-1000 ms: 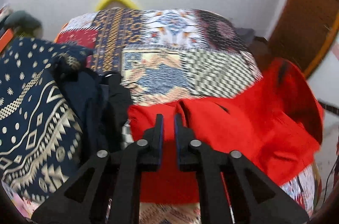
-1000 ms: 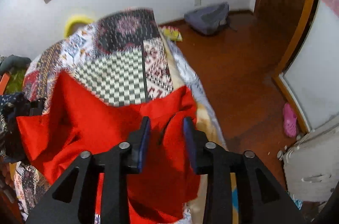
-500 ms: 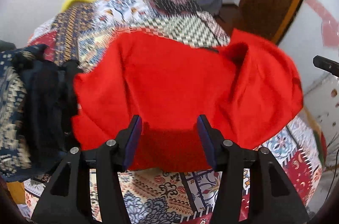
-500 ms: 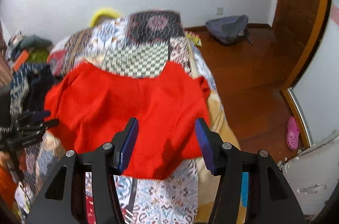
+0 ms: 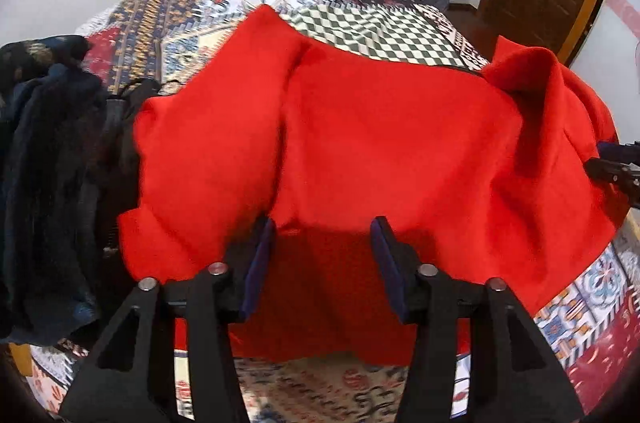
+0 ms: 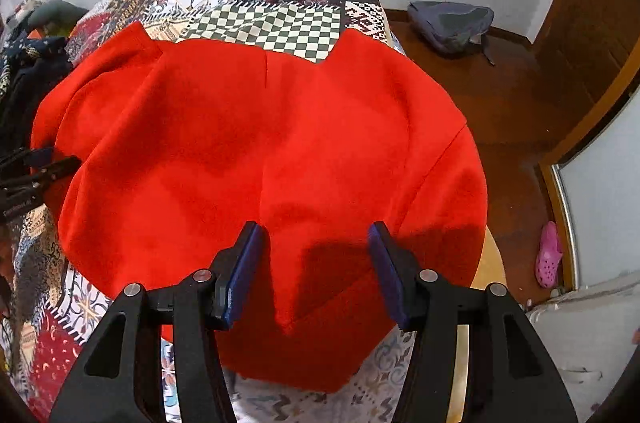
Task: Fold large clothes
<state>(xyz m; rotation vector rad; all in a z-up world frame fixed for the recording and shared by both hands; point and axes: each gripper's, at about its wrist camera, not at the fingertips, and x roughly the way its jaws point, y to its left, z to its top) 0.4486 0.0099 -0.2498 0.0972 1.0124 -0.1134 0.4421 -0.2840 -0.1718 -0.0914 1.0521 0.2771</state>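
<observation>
Spreading across the patchwork bedspread [image 6: 260, 23], the red garment [image 6: 272, 151] lies loosely flattened on the bed, with your two tools poised over its near hem. Your left hand-held gripper [image 5: 322, 259] has its blue-padded fingers [image 5: 256, 263] wide apart, holding nothing; the cloth lies below the gap. Your right hand-held gripper [image 6: 316, 263] is likewise spread, with nothing between its fingers. Small white lettering sits on your left tool's body at 9 o'clock in the right wrist view, too small to read; no other writing is legible.

In the right wrist view, the garment's far edge is notched along the checkered patch at 12 o'clock, and its 3 o'clock side drapes at the bed's edge, with wooden floor [image 6: 500, 111] beyond. A grey backpack [image 6: 452, 23] rests on that floor near the wall at 1 o'clock, and a pink clog [image 6: 549, 255] lies at 3 o'clock by a sliding door frame.

In the left wrist view, a raised fold stands at 2 o'clock, and a heap of dark clothes [image 5: 52, 159] sits just beside the garment's 9 o'clock edge. Bare bedspread shows beyond the far edge at 12 o'clock and along the near hem at 6 o'clock.
</observation>
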